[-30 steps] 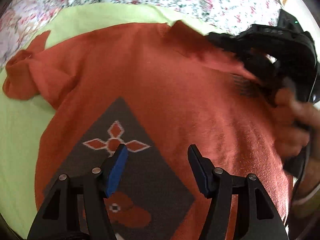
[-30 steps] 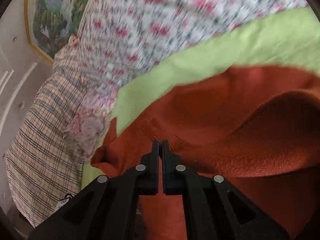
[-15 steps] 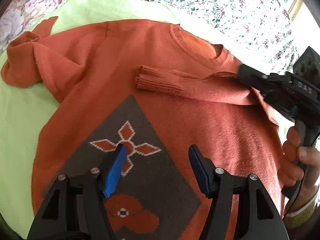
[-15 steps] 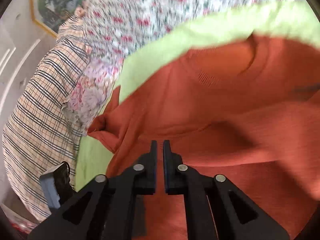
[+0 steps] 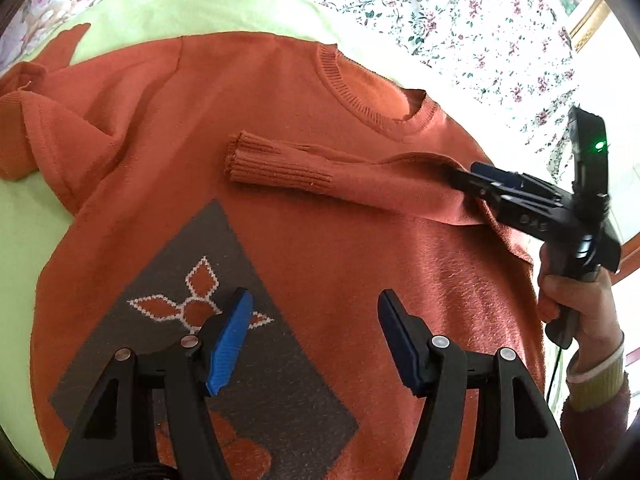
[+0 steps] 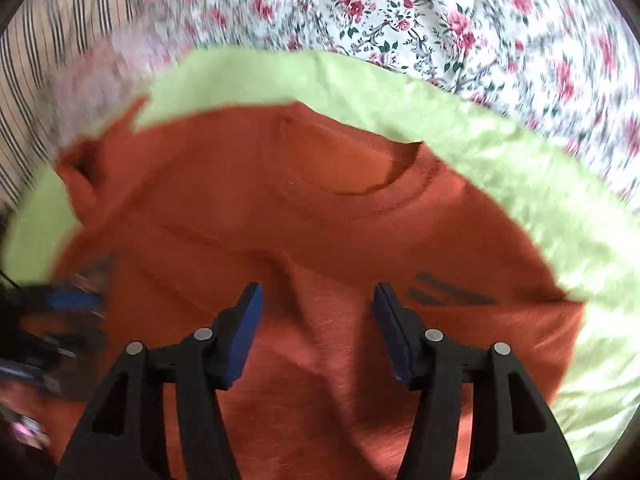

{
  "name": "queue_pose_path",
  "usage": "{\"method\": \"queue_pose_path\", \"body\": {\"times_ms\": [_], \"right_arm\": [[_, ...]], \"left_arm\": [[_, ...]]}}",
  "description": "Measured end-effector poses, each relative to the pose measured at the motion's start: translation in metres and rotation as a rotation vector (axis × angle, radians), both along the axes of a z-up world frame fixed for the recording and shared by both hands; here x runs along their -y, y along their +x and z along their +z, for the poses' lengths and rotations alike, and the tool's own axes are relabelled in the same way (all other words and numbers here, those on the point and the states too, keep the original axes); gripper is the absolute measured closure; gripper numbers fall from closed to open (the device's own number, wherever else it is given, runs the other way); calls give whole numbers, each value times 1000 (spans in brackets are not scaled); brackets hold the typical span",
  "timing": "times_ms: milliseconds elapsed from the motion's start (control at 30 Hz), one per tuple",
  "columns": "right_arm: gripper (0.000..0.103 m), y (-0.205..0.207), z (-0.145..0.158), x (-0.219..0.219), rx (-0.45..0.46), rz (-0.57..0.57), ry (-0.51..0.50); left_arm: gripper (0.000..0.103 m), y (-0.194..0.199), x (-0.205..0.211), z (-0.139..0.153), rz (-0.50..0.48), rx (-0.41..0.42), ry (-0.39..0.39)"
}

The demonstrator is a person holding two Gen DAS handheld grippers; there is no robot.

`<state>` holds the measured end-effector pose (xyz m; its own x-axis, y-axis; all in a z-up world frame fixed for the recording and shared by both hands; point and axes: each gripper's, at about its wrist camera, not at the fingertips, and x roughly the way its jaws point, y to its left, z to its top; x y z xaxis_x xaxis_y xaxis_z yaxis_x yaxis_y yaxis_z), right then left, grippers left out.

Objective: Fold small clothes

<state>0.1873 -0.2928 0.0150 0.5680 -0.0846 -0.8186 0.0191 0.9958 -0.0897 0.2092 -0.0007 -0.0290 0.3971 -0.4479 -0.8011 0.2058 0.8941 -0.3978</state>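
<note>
garment: orange knit sweater [image 5: 248,128], lying front side up on a light green cloth [image 5: 168,8], which lies over a floral bedspread [image 5: 460,20]; neckline at the far side, grey diamond motif [image 5: 224,320] toward the near hem.
folded sleeve: one sleeve [image 5: 320,172] is laid across the chest below the collar, ribbed cuff pointing to the middle of the body.
unfolded sleeve: the other sleeve [image 5: 24,132] is bunched at the far left edge, partly off the body onto the green cloth.
left gripper [image 5: 312,340]: fingers wide apart, holding nothing, hovering over the lower front near the motif.
right gripper [image 6: 316,328]: fingers wide apart, nothing between them; seen from the left wrist view at the shoulder end of the folded sleeve [image 5: 500,192], touching or just above the knit, hard to tell which.
view quality: right wrist view is motion blurred, so fine contact there is uncertain.
done: first sleeve folded in and let go.
left to do: judged from the layout, the second sleeve is not yet folded, and the body is not yet folded sideways or hem to collar.
progress: early, roughly one fold of several.
</note>
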Motion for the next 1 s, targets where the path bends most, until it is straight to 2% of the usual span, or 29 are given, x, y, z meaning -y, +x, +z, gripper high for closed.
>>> {"method": "queue_pose_path", "body": {"times_ms": [33,67,100,133,267,300,400,433,500,600,700,767,833,867,900,933,967,1000], "right_arm": [[54,1,-3,1,-4,-5,-29],[80,1,-5,5,-12,-8,-30],[94,0,-6,10,-22,-14,-3],[98,-1,-7,15,-29,-24,33],[98,-30,2,26,31,-37,166],[98,-43,7,24,59,-11,207],[98,-79,14,7,119,111,271],[98,-85,13,1,117,131,266],[98,-97,-1,-8,56,168,236],[97,-106,-26,-6,-24,159,227],[93,-112,-38,1,-37,132,260],[83,-116,-37,5,-18,112,298],[77,-123,-35,7,3,93,335],[76,-127,-32,10,27,67,346],[76,-131,-28,12,45,51,358],[75,-136,-23,15,67,33,377],[75,-138,-19,20,95,7,401],[75,-143,-14,26,127,-22,424]], "left_arm": [[37,0,-1,0,0,-1,-2],[37,0,-1,0,1,-3,-6],[36,1,-1,-1,2,-8,-12],[36,1,-2,-1,3,-11,-16],[28,4,-5,-4,9,-31,-51],[24,6,-6,-5,14,-42,-75],[18,12,-10,-8,37,-68,-139],[17,15,-11,-9,47,-77,-164],[16,23,-14,-12,71,-96,-216],[15,36,-20,-15,111,-121,-288],[15,52,-21,-19,143,-147,-334],[15,59,-18,-20,149,-141,-319],[25,59,-12,-15,128,-88,-262],[44,60,-7,-14,111,-62,-224],[75,60,-1,-15,81,-42,-182],[95,61,5,-16,45,-34,-147],[98,62,9,-16,20,-29,-115],[98,62,10,-8,11,12,-74]]}}
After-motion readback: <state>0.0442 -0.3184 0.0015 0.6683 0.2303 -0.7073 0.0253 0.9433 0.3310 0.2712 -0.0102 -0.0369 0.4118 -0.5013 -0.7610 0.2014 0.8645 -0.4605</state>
